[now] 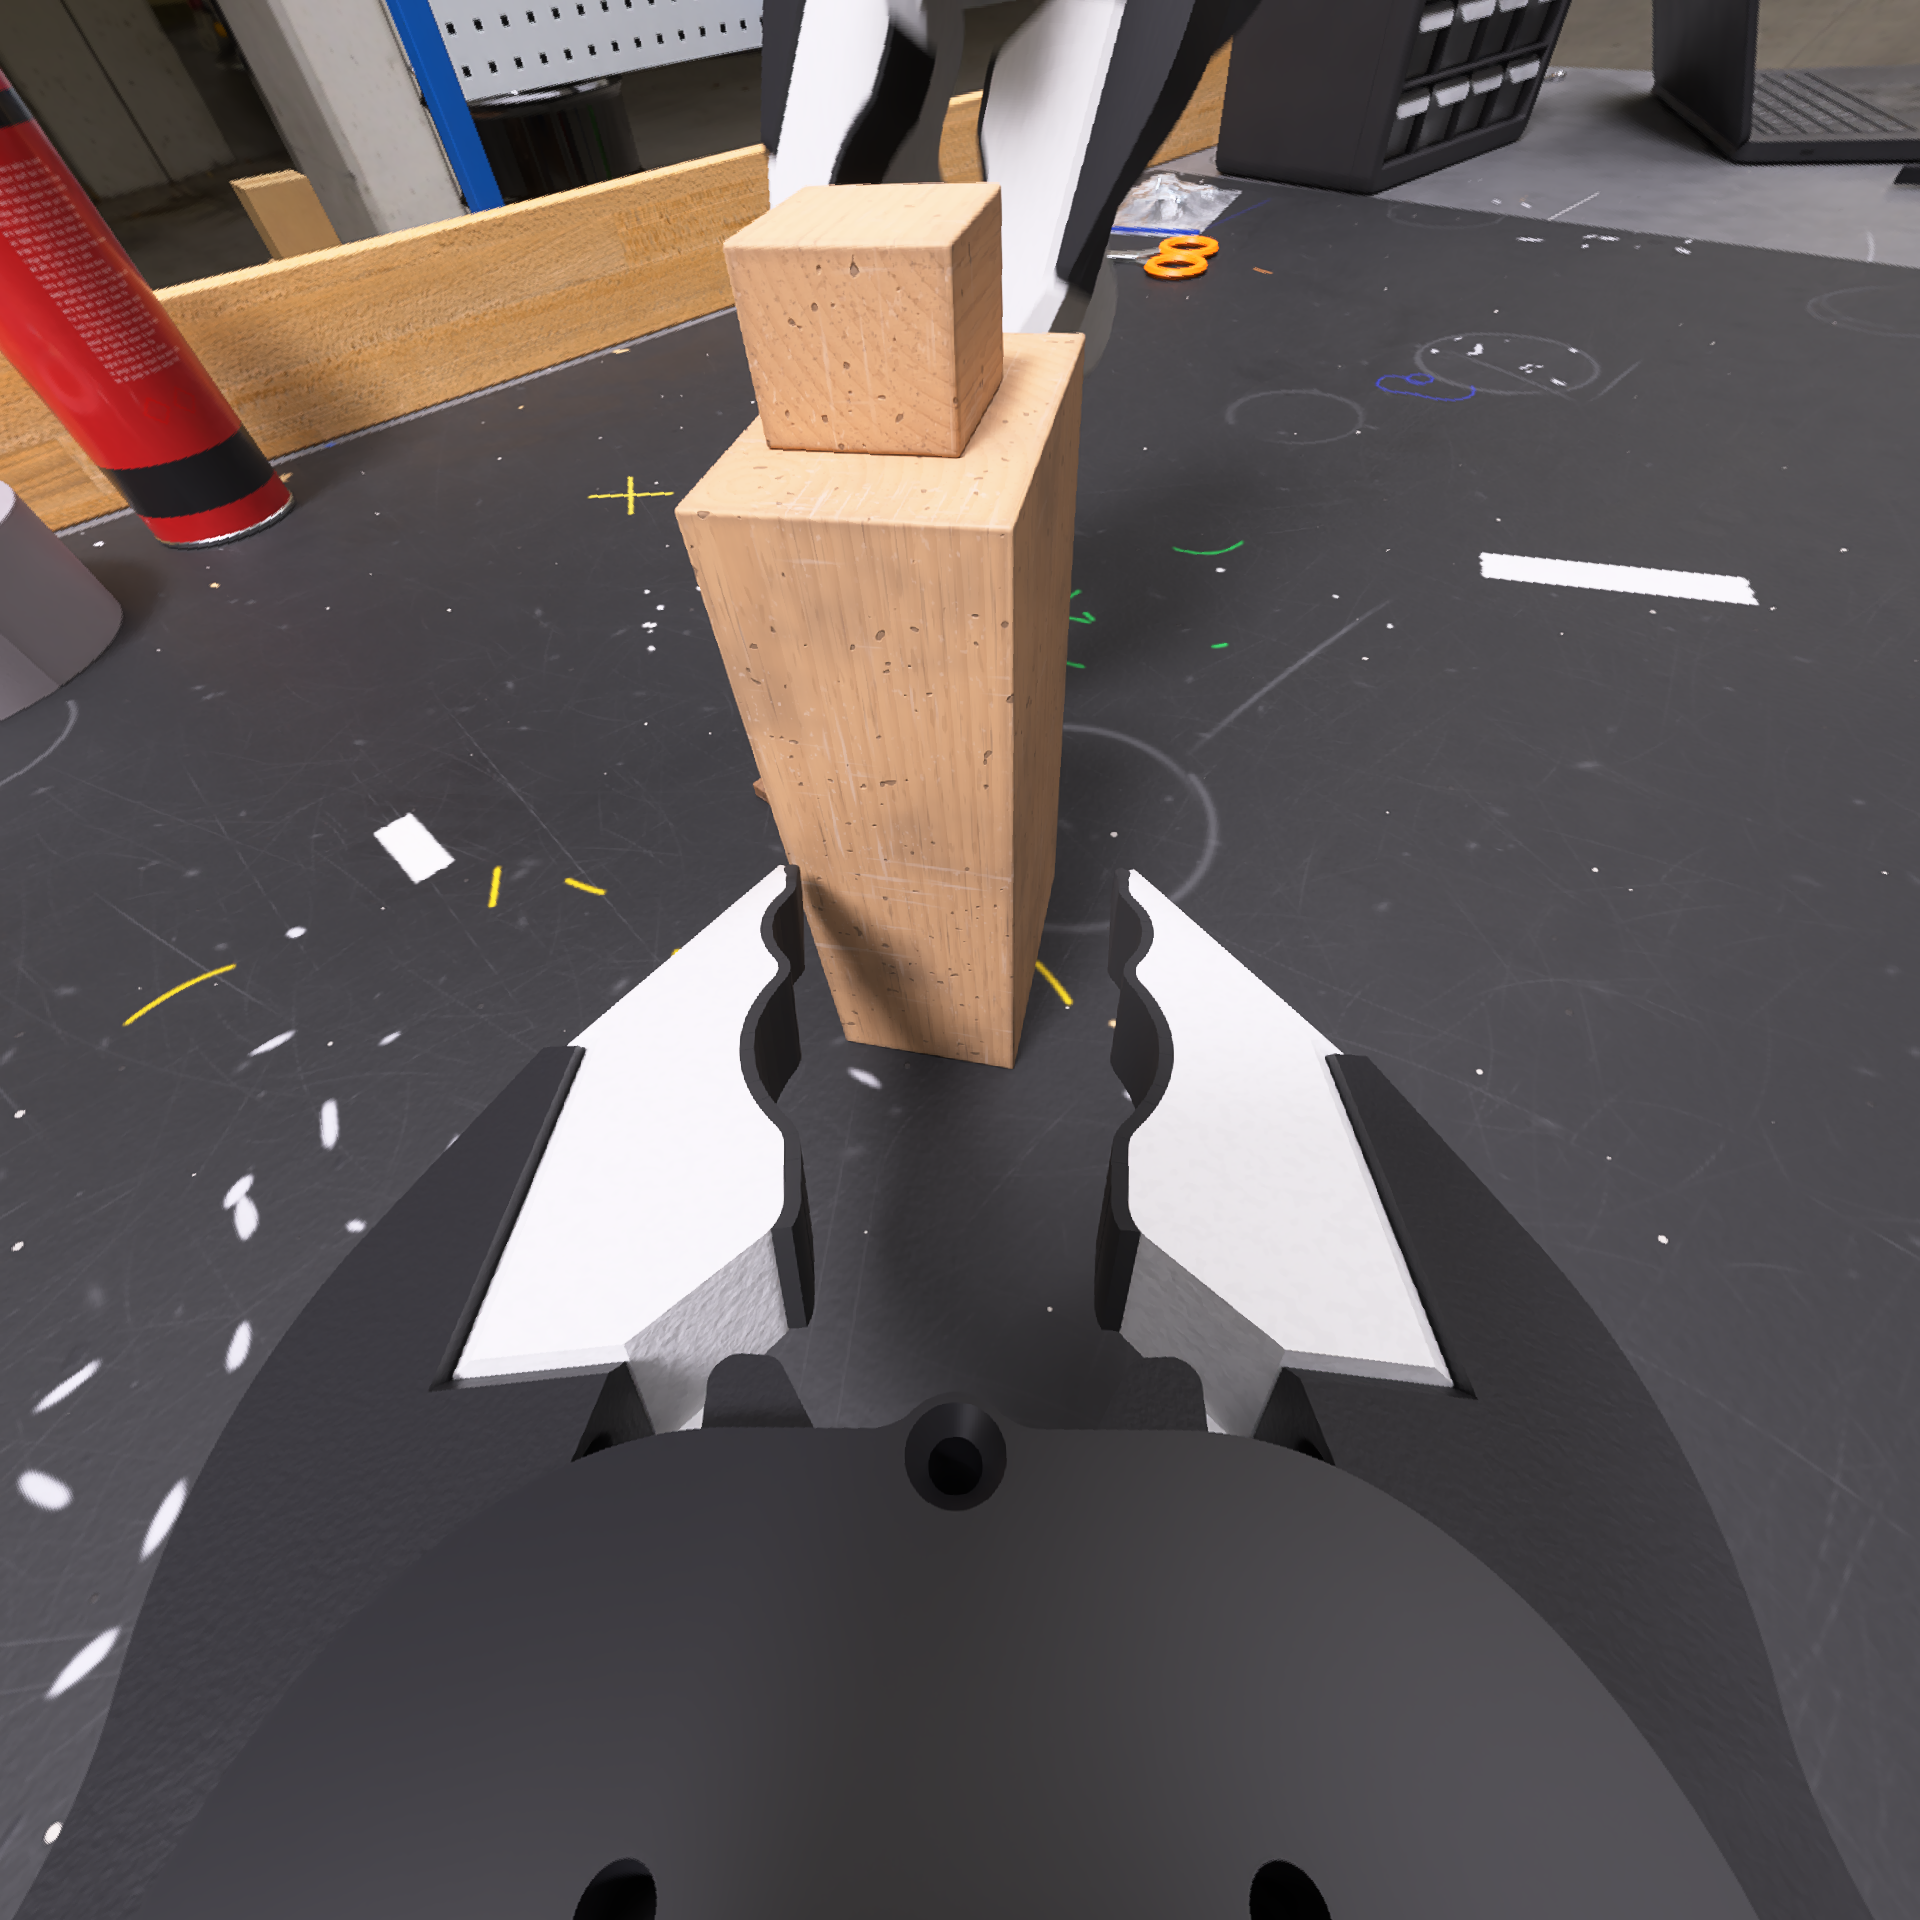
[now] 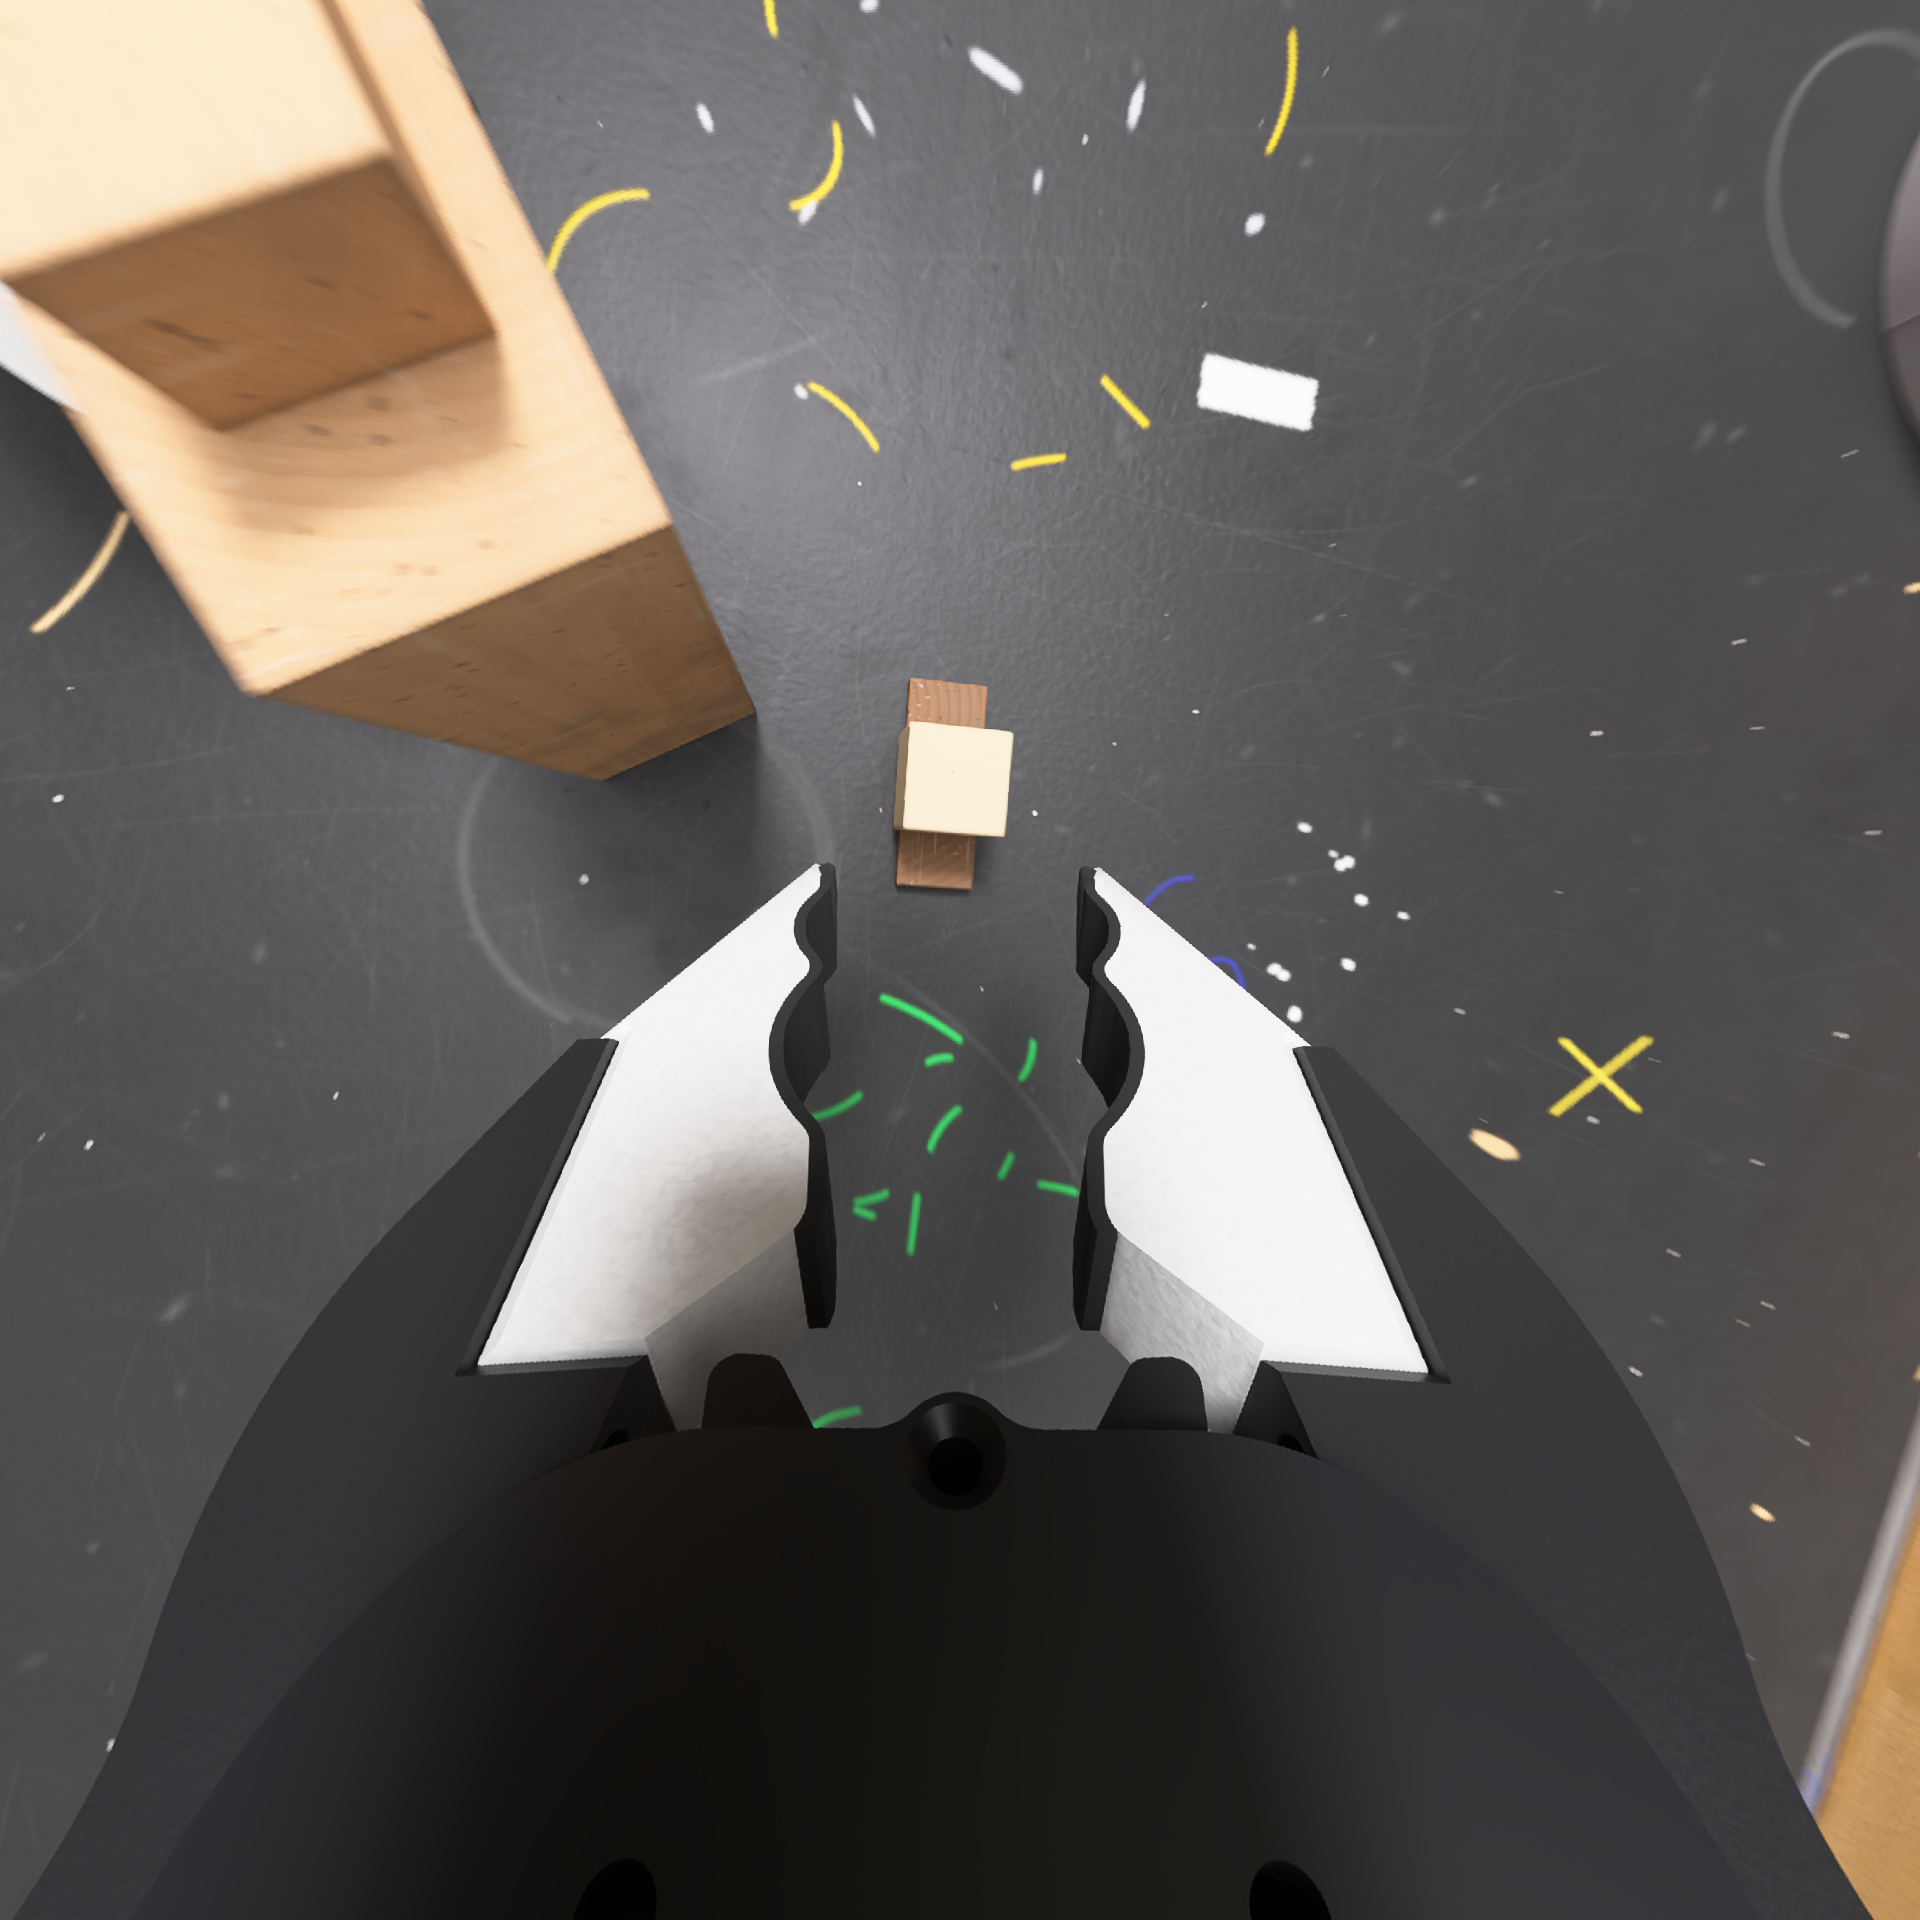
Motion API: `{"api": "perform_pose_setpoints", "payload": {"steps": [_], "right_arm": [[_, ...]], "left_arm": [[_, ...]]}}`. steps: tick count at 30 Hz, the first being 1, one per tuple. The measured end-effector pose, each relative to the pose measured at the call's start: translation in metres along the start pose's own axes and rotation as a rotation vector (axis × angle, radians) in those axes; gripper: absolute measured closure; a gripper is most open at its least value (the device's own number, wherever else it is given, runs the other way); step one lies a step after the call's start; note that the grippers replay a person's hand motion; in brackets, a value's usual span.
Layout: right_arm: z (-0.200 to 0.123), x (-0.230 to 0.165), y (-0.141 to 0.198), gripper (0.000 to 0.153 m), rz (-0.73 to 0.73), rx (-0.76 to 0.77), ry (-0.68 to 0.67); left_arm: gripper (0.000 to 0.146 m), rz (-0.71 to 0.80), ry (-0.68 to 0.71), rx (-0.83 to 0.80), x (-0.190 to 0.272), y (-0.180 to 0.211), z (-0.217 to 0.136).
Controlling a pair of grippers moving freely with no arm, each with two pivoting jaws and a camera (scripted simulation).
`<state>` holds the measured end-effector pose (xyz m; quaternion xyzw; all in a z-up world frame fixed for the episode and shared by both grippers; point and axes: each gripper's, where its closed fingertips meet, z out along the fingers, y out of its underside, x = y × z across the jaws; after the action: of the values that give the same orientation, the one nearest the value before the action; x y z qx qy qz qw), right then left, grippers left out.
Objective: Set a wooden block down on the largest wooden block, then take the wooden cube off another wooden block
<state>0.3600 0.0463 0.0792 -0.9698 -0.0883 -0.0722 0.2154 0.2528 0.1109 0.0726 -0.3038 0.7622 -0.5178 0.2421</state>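
Observation:
A tall, large wooden block (image 1: 904, 727) stands upright on the dark table, with a smaller wooden block (image 1: 868, 317) resting on its top. My left gripper (image 1: 956, 914) is open and empty, low in front of the tall block's base. The right gripper (image 1: 997, 125) shows behind and above the stack. In the right wrist view the same stack (image 2: 343, 436) is at the upper left. My right gripper (image 2: 956, 883) is open and empty, high above a small pale wooden cube (image 2: 954, 781) that sits on a thin brown wooden block (image 2: 940, 864).
A red can (image 1: 114, 343) and a grey cylinder (image 1: 42, 613) stand at the left. A wooden rail (image 1: 436, 301) runs along the table's far edge. Orange scissors (image 1: 1179, 258), a black parts bin (image 1: 1392, 83) and a laptop (image 1: 1808, 94) are at the back right.

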Motion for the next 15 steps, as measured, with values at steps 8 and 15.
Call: {"api": "perform_pose_setpoints", "payload": {"steps": [8,15], "right_arm": [[0.049,0.004,0.009,0.105,0.076,-0.030,-0.037],[0.063,-0.002,0.006,0.126,0.121,-0.004,-0.105]], "left_arm": [[0.087,0.003,0.000,0.001,0.000,0.000,0.000],[0.087,0.004,0.003,0.001,0.000,0.000,0.000]]}}
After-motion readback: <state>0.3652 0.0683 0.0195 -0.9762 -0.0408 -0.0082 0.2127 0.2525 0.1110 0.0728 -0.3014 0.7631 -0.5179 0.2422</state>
